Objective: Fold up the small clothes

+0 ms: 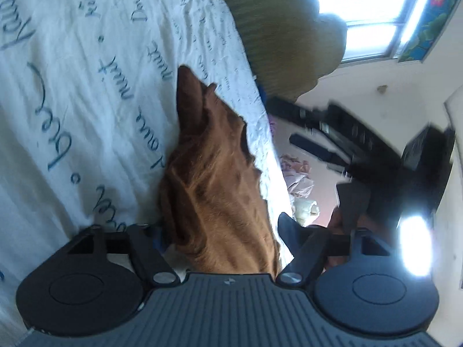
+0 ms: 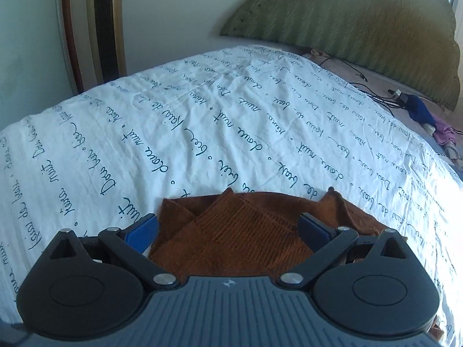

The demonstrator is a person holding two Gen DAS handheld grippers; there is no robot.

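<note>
Both grippers' fingers (image 2: 314, 227) spread wide, brown garment (image 2: 231, 231) lying between, ungripped

Left hand-held gripper (image 1: 222, 225): jaws spread wide, tilted slightly downward, view rolled sideways; brown cloth lies between the fingers, pads not pressing on it. Right hand-held gripper (image 2: 228, 228): jaws spread wide, blue fingertips (image 2: 143, 232) apart, pointed steeply downward; pads grip nothing.
</note>
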